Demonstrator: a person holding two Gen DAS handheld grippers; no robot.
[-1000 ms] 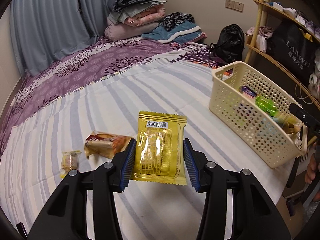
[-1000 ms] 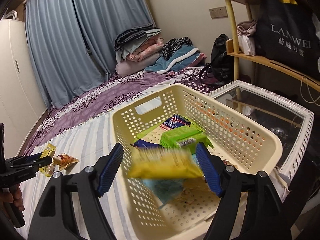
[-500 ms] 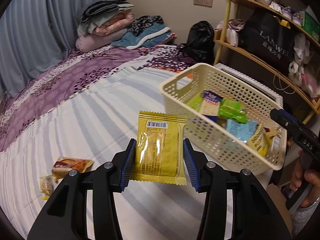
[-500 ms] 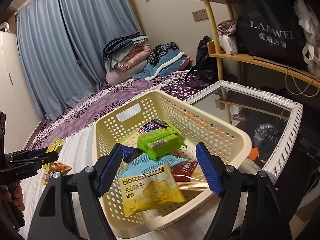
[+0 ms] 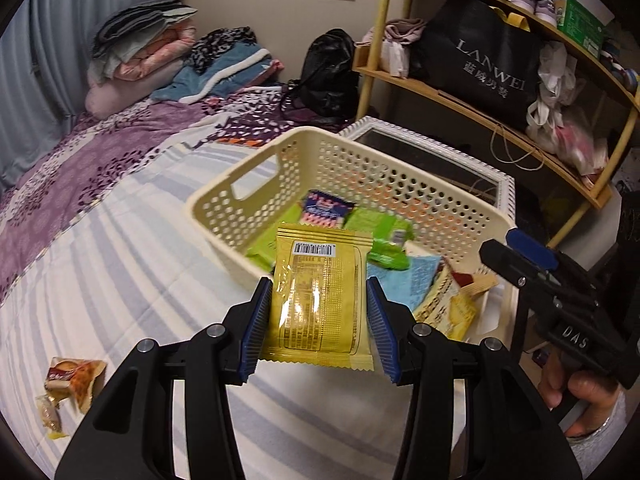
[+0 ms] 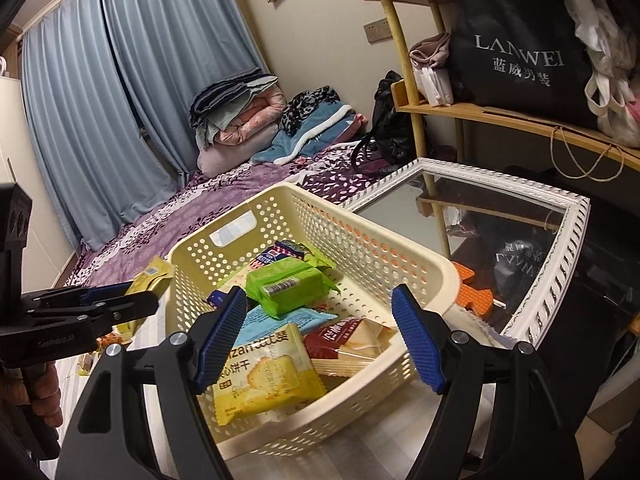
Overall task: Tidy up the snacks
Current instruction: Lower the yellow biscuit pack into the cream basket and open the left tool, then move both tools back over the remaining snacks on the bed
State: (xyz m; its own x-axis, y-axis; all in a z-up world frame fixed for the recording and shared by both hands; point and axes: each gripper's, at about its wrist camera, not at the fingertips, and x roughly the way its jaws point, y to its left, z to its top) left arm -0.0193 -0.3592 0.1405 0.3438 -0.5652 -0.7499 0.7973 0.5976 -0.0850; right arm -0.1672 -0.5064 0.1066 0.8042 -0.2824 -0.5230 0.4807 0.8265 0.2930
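Observation:
My left gripper (image 5: 318, 326) is shut on a gold snack packet (image 5: 320, 296), barcode side up, held above the striped bed just short of the cream perforated basket (image 5: 224, 204). In the right wrist view the same packet (image 6: 150, 276) shows at the left beside the basket (image 6: 400, 256). My right gripper (image 6: 318, 334) stands open over the basket's near side, nothing between its pads. Inside lie a yellow biscuit pack (image 6: 264, 376), a green pack (image 6: 286, 286), a light blue pack (image 6: 276, 318) and a red wafer pack (image 6: 344, 336).
Two small snacks (image 5: 74, 376) lie on the striped sheet (image 5: 120, 280) at the lower left. A white-framed glass table (image 6: 500, 216) stands right behind the basket. A wooden shelf with a black bag (image 6: 516, 48) fills the right. Folded bedding (image 6: 240, 116) is stacked at the far end.
My left gripper swung right with the gold packet until the basket came in front of it. The yellow biscuit pack dropped from between my right gripper's jaws into the basket.

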